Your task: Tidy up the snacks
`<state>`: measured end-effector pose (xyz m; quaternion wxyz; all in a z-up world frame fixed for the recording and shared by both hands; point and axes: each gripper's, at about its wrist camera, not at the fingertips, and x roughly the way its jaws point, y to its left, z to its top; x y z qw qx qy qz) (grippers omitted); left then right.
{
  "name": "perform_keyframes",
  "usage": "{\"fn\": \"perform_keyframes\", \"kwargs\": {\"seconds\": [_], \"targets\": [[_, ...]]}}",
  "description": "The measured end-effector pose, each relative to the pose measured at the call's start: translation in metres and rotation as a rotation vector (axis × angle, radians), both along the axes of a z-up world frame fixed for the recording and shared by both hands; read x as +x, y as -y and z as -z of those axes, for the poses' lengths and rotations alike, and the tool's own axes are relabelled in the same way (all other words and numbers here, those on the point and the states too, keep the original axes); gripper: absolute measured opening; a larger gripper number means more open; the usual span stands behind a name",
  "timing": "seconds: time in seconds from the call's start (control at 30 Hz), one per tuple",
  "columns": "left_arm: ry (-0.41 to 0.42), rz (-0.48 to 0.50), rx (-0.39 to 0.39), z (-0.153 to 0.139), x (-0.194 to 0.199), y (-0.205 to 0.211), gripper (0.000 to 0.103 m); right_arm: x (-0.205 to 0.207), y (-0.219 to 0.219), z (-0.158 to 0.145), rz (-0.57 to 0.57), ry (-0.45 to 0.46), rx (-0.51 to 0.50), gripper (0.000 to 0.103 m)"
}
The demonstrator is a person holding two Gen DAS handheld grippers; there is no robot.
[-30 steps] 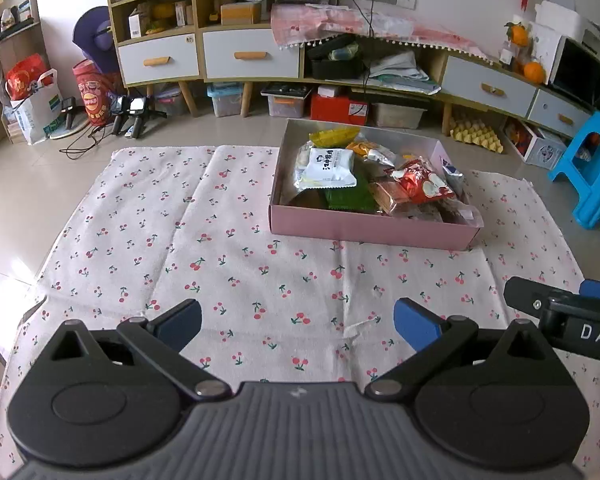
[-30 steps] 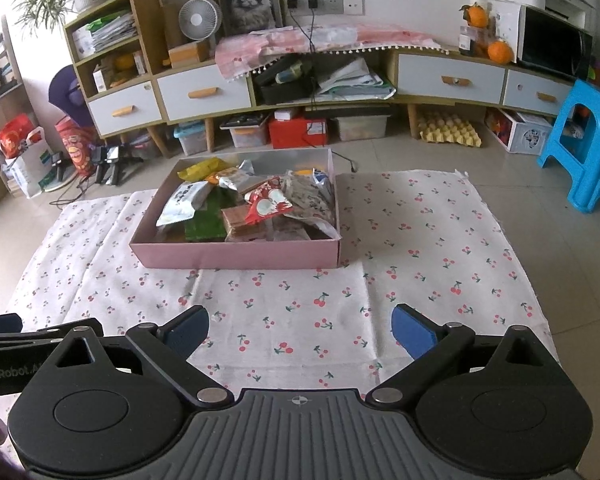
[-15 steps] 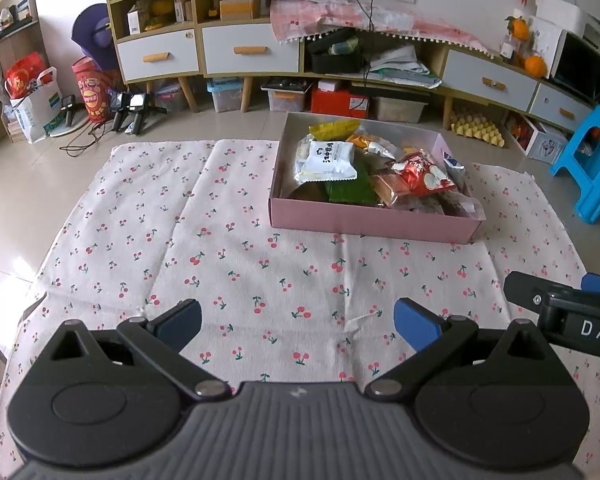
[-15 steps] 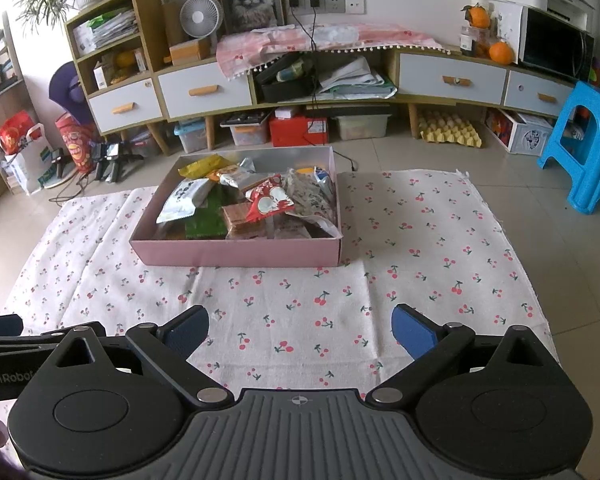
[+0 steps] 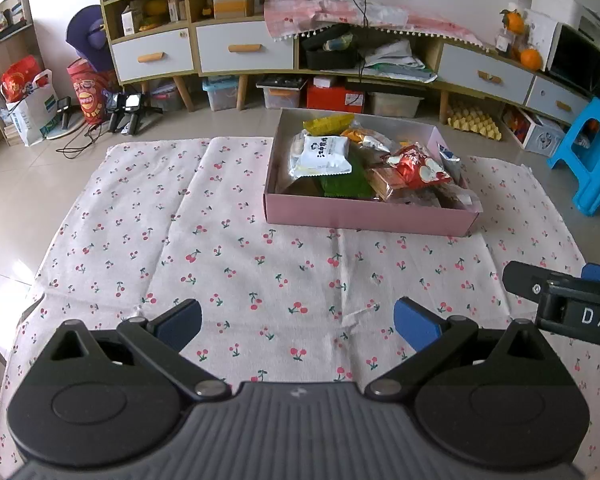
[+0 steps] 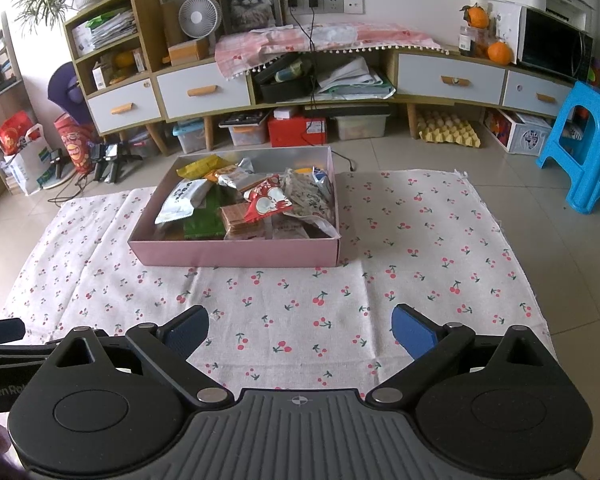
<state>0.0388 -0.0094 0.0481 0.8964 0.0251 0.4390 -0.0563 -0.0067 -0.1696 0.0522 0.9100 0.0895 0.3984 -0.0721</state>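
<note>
A shallow pink box sits on a cherry-print cloth on the floor. It is heaped with snack packets: a white pouch, a red packet, a green one, a yellow one. My left gripper hovers open over the cloth, well short of the box, nothing between its blue pads. My right gripper is likewise open and empty, with the box ahead to its left. Part of the right gripper shows at the left wrist view's right edge.
A low cabinet with drawers runs along the back wall, with storage bins beneath. A blue plastic stool stands at the right. Bags and cables lie at the far left. Tiled floor surrounds the cloth.
Both cameras have risen or tilted slightly, so the box sits a little lower in each view. Both grippers stay open and empty.
</note>
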Motion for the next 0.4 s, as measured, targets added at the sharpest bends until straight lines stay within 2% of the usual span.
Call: {"fn": "perform_keyframes", "kwargs": {"seconds": [0.4], "targets": [[-0.02,0.011,-0.008,0.0021,0.0002,0.0008,0.102,-0.0001,0.0012,0.0007,-0.001,-0.002,-0.002,0.099]]}}
